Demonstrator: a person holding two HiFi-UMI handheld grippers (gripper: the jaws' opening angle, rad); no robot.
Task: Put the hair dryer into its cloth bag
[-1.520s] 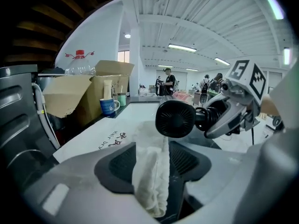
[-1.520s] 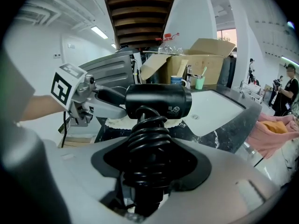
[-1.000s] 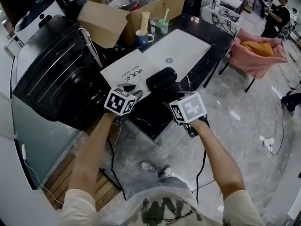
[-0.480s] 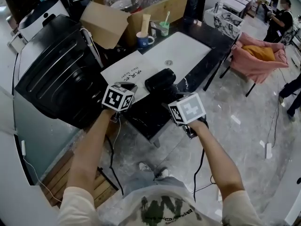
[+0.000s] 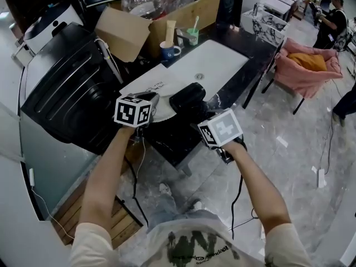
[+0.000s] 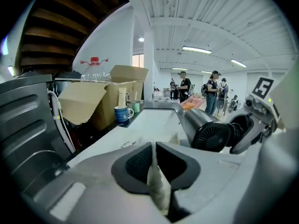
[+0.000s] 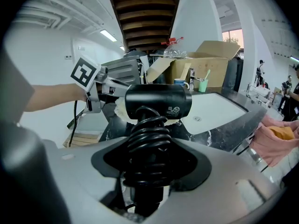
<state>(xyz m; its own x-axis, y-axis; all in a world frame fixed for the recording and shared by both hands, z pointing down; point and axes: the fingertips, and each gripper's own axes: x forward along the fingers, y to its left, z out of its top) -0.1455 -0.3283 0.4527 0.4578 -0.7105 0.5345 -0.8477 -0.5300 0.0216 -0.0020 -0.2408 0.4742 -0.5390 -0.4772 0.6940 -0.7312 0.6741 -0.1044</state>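
While the hair dryer (image 5: 188, 95) remains outside the cloth bag (image 5: 160, 83), the step in hand is judged to be preparing the bag to receive it.

**Position of items.** The white bag lies flat on the dark desk (image 5: 181, 135), on the near-left side of the white sink (image 5: 214, 57). The dryer is directly in front of the sink, at the bag's right edge. Its handle, with the black cord (image 7: 148, 134) coiled around it, points back toward the person. Its grilled rear end faces the bag.

**Claws.**
- The left claw (image 6: 154, 158) is closing, with a fold of the bag's cloth between its pads. The pads already pinch that cloth, and the fold appears to rise clear of the desk.
- The right claw (image 7: 149, 164) is clenched around the cord-wrapped handle and carries the dryer.

**Pose.** Both forearms reach forward from the person toward the sink. The left forearm is on the sink's near-left and the right forearm is on its near side. Each claw is tilted forward and down, the right one more steeply. The two claws are close together, with the dryer's body between them.

**Next move, as judged.**
- The pinched layer needs lifting so that the mouth gapes. Whether one layer or both are gripped cannot be told.
- The dryer must then be turned and fed end-first into that opening.
- The loose cloth may collapse or drag along with the dryer.
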